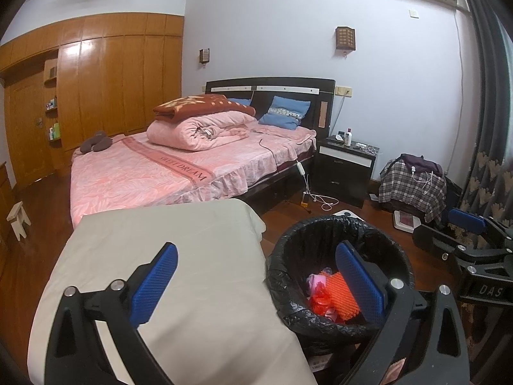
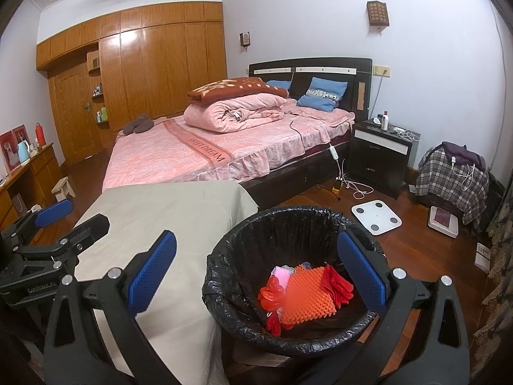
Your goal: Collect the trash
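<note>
Black-lined bin [image 2: 288, 288] beside counter [image 2: 166, 224], holding orange foam [image 2: 307, 301], red scraps | left gripper [image 1: 256, 288], right gripper [image 2: 256, 279]: spread wide, empty, poised above for next pickup

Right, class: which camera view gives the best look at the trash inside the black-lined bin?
The right wrist view: the trash lies open to the camera in the bin, with nearly all of it showing. In the left wrist view, a blue finger pad covers part of the pile.
</note>
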Available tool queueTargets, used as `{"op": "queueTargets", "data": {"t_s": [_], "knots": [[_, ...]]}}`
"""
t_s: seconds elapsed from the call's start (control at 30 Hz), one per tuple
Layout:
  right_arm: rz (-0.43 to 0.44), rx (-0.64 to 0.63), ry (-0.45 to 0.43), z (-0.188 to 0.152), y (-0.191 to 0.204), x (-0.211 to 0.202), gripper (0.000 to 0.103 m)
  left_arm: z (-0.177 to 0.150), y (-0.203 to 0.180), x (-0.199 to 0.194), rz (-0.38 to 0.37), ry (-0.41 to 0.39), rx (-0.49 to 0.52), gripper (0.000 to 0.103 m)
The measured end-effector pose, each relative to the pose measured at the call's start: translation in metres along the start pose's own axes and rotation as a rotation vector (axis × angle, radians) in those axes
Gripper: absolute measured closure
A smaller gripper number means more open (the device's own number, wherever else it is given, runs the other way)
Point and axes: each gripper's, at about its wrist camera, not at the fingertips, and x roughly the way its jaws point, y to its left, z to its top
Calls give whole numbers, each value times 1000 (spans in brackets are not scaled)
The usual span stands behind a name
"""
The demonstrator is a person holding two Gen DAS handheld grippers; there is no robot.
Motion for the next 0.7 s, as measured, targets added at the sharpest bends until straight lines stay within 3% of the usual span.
{"op": "queueTargets", "data": {"t_s": [0.7], "knots": [[1, 1, 0, 0, 1, -1, 5, 0, 3, 1, 2, 4, -1, 6]]}}
